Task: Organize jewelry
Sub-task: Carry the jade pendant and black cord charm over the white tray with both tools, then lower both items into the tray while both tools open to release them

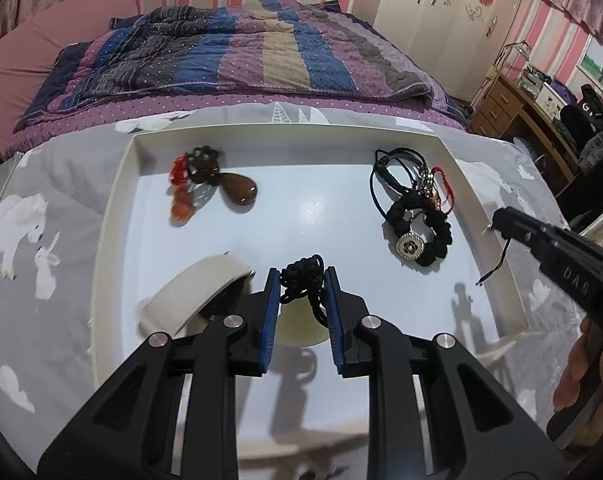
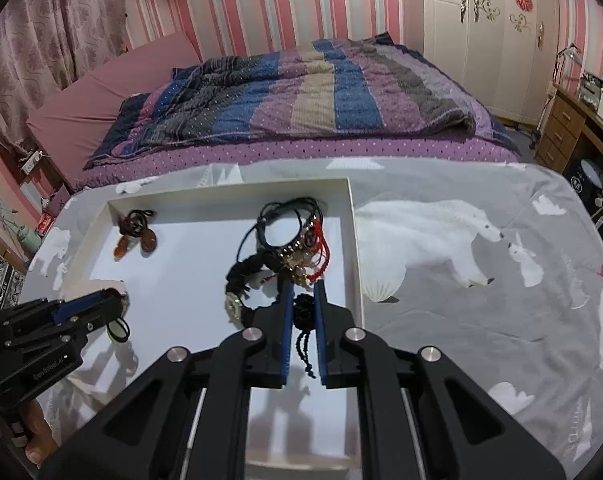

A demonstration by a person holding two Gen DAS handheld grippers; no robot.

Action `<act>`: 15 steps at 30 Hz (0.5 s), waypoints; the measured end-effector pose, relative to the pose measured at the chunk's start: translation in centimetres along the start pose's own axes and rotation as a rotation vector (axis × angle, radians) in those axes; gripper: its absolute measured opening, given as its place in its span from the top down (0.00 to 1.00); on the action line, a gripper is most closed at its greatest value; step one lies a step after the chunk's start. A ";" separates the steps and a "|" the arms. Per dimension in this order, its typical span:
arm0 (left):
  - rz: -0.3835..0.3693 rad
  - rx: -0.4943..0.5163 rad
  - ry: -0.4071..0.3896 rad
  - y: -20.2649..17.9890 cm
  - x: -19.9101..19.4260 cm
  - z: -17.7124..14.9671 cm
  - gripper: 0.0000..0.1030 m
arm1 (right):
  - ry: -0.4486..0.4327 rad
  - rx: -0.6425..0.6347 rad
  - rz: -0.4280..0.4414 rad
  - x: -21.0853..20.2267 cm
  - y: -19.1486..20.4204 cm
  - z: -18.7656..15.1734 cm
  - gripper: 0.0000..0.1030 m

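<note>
Left gripper: blue pads pinched on a black knotted cord, a pale disc pendant hanging below it over the tray.
Right gripper: narrowly parted, nipping a black woven knot whose tassel dangled between the fingers.
White tray: held an amber-and-red pendant cluster at far left, a tangle of black cords and scrunchie bracelet at far right, and a beige band just beside the left gripper.
Around: grey polar-bear cloth under the tray; striped quilt behind.
</note>
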State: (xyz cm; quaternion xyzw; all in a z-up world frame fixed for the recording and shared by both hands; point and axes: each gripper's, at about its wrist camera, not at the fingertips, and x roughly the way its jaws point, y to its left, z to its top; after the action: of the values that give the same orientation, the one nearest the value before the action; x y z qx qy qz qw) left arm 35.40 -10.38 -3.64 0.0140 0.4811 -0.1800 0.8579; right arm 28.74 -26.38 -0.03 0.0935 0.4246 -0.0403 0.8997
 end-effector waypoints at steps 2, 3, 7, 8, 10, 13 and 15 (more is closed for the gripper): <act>0.005 0.004 0.002 -0.2 0.8 0.2 0.80 | 0.008 -0.005 0.002 0.8 -0.1 -0.3 0.91; 0.009 0.007 0.007 -0.4 1.2 0.3 0.80 | 0.011 -0.006 -0.001 1.0 -0.1 -0.3 0.91; 0.029 0.012 0.013 -0.6 2.3 0.1 0.80 | 0.033 -0.012 -0.009 2.3 0.0 -0.8 0.91; 0.033 0.013 0.010 -0.6 2.4 0.1 0.80 | 0.041 -0.016 -0.009 2.7 0.1 -0.9 0.91; 0.033 0.009 0.008 -0.4 2.6 0.2 0.80 | 0.053 -0.023 -0.013 3.4 0.4 -1.1 0.91; 0.044 0.011 0.001 -0.5 2.7 0.1 0.80 | 0.055 -0.039 -0.016 3.8 0.8 -1.4 0.91; 0.043 0.003 0.002 -0.4 2.9 0.0 0.79 | 0.054 -0.044 -0.022 3.8 0.7 -1.4 0.91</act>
State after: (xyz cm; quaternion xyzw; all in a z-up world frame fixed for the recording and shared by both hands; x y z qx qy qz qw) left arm 36.67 -11.61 -5.98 0.0258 0.4812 -0.1620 0.8611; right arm 30.21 -25.34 -3.80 0.0699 0.4506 -0.0381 0.8892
